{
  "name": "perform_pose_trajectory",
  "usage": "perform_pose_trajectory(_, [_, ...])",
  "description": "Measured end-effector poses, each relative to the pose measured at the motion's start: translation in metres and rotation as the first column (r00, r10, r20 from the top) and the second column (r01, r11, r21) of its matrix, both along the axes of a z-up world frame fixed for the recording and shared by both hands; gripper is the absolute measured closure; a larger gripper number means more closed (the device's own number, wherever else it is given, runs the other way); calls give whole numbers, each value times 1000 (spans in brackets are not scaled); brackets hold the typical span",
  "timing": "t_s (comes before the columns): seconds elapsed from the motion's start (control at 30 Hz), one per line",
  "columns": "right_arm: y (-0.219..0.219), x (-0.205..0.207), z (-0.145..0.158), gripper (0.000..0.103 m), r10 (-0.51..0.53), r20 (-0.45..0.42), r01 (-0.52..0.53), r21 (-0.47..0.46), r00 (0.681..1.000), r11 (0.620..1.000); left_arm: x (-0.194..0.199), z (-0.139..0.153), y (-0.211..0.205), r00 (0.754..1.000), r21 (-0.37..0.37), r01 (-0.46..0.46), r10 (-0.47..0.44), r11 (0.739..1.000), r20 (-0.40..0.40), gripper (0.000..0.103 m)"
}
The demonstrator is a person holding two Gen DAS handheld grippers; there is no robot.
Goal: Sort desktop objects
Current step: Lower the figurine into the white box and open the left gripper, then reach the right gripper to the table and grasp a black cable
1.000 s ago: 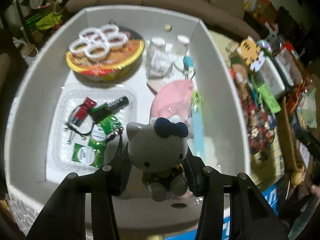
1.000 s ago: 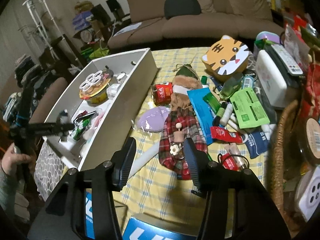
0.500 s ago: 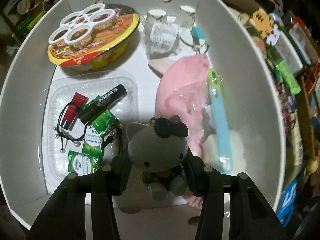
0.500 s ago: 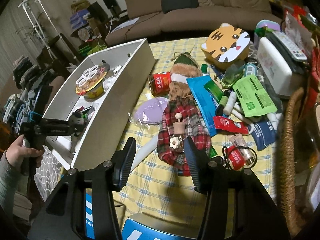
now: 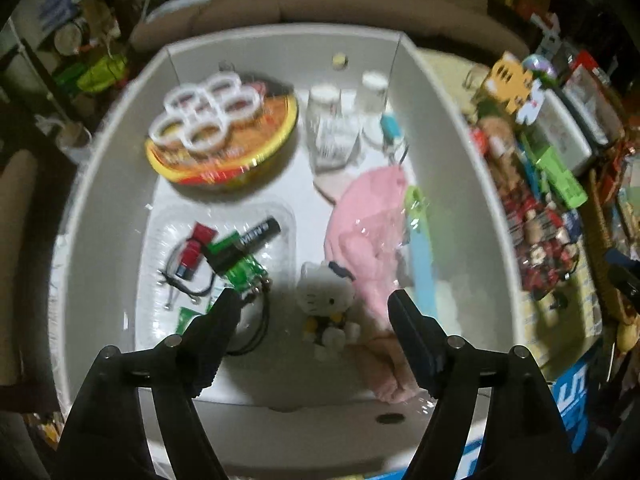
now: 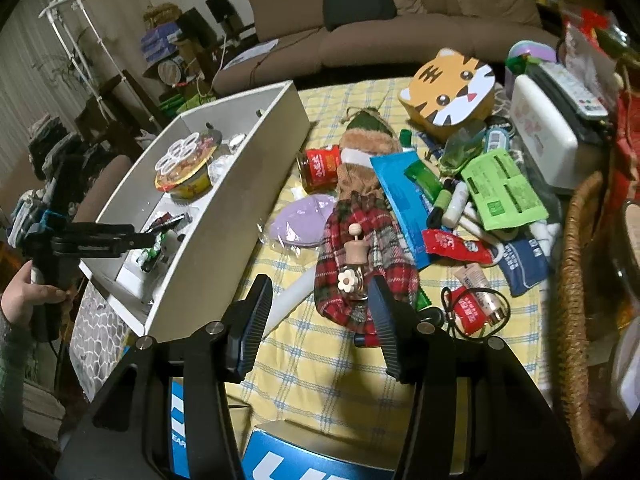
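Release done: your left gripper (image 5: 310, 310) has just opened off the cat plush (image 5: 326, 306), now lying in the white box (image 5: 460, 152) at lower centre; your right gripper (image 6: 320, 312) hangs empty, half-spread

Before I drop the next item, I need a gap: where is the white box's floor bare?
In the white box, floor is bare at the near wall below the cat plush, and between noodle bowl and pink cloth. The clear tray is crowded.
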State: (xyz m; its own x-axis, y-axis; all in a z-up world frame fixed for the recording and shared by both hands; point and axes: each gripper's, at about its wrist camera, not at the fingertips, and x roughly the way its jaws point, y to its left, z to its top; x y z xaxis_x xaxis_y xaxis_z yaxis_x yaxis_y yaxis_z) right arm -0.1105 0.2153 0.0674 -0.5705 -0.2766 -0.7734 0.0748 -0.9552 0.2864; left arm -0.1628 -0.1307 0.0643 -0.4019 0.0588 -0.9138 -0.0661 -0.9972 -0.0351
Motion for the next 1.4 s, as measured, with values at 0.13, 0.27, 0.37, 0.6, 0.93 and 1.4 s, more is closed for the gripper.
perform_pose_trajectory(0.13, [7, 11, 15, 55, -14, -31, 15, 35, 999, 999, 29, 27, 13, 992, 72, 33, -24, 997, -127, 15])
perform_pose_trajectory(0.27, [23, 23, 26, 55, -30, -47, 32, 49, 998, 998, 65, 43, 50, 968, 83, 119, -97, 989, -232, 8])
perform_pose_trajectory(0.37, [37, 33, 27, 53, -45, -41, 47, 57, 998, 997, 85, 44, 87, 951, 121, 203, -166, 972, -262, 8])
perform_pose_trajectory(0.6, [45, 43, -12, 52, 15, 46, -17, 52, 999, 998, 101, 16, 164, 927, 193, 346, -304, 918, -220, 8])
perform_pose_trajectory(0.93, [31, 29, -76, 58, 195, 165, -221, 158, 967, 962, 96, -13, 176, 931, 216, 356, -324, 909, -168, 8])
perform_pose_trajectory(1.4, [49, 30, -73, 85, 170, 199, -186, 66, 965, 980, 61, -12, 236, 870, 150, 486, -461, 861, -173, 8])
